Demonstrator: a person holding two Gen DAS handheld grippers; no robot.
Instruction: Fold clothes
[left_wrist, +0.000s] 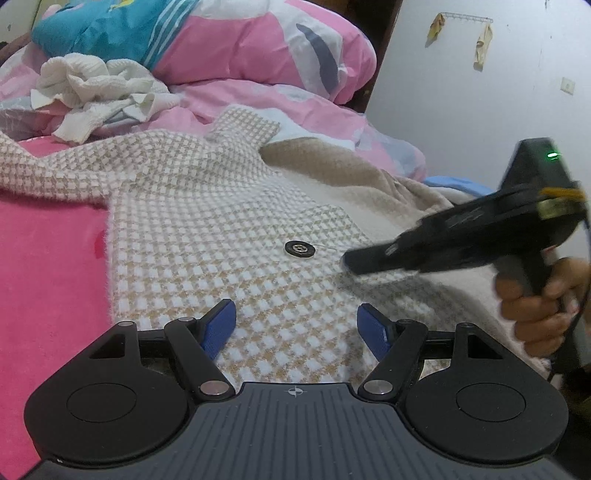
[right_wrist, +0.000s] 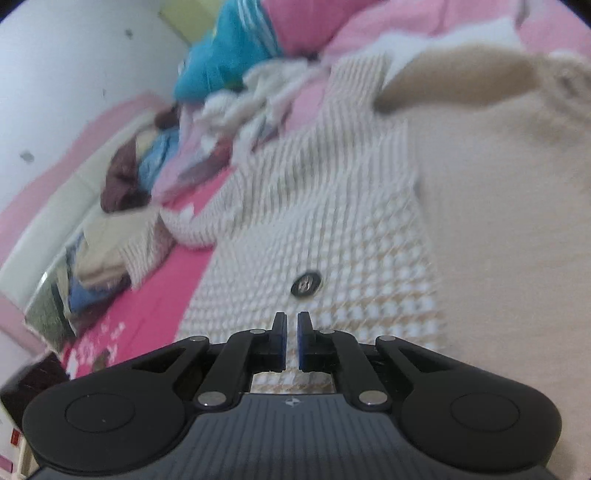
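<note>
Hovering claws (left_wrist: 297, 321) (right_wrist: 291, 334) over checked coat (left_wrist: 221, 221)

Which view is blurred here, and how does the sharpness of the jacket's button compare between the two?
Left wrist view: the checked jacket and its button are crisp; only the right gripper at the edge smears. Right wrist view: motion blur streaks the weave, and the button is soft. Both show fisheye bending.

A jacket (left_wrist: 207, 206) lies spread across the bed (left_wrist: 48, 258), its button (left_wrist: 298, 248) near the middle. Behind it, toward the bed's far edge, sits a crumpled towel (left_wrist: 96, 88), with heaped bedding (left_wrist: 266, 48) behind that. More clothes (right_wrist: 122, 184) are piled along the bed's left edge.
</note>
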